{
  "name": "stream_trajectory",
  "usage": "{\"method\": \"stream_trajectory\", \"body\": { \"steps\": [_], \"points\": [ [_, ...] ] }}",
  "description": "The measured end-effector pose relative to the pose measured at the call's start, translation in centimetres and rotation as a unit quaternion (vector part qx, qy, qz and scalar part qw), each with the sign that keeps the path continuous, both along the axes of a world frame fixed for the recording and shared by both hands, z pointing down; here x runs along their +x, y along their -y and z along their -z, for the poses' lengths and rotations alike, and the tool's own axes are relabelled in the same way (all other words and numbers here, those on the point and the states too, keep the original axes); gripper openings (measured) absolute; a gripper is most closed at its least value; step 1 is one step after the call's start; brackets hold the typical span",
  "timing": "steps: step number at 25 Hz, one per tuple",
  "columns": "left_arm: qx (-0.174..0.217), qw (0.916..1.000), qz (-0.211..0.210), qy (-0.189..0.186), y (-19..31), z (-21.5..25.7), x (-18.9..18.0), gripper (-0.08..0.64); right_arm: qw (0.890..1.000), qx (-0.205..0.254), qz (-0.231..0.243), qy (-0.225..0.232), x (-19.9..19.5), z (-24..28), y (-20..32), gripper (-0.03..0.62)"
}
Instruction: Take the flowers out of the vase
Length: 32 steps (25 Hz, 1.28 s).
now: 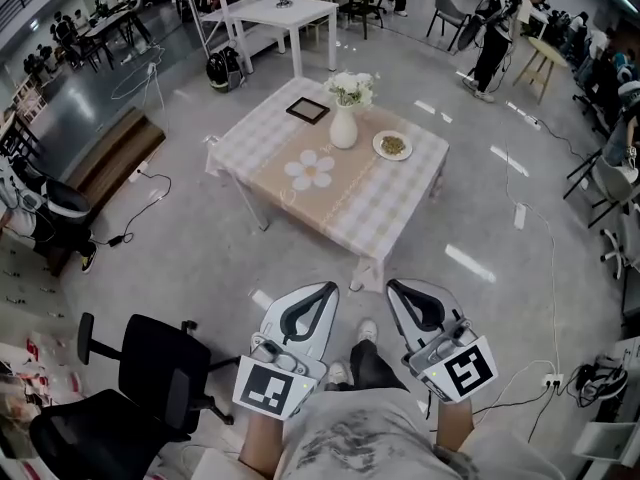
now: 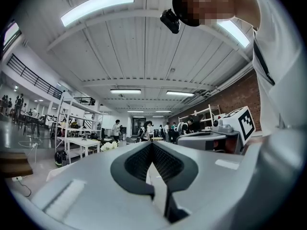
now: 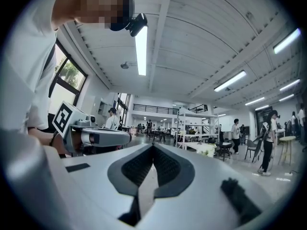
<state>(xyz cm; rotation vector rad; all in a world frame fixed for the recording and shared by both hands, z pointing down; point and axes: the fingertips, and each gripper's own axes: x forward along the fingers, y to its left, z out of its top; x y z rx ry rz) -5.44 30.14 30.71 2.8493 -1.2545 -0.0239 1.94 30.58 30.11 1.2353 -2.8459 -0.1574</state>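
Both left gripper [image 1: 330,288] and right gripper [image 1: 393,285] well short of flowers [image 1: 351,88].

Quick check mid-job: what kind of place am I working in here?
Probably a large open lab or workshop hall: a bare grey floor, white worktables at the back, a black wheeled office chair.
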Motion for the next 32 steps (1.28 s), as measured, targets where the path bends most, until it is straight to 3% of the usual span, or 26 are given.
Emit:
{"method": "stream_trajectory", "body": {
  "steps": [32],
  "points": [
    [-0.017,0.998,0.059,0.01,17.2,-1.0,4.4,0.009,0.997,-0.019,0.074,0.011,3.3,-1.3,18.7,0.017]
  ]
}}
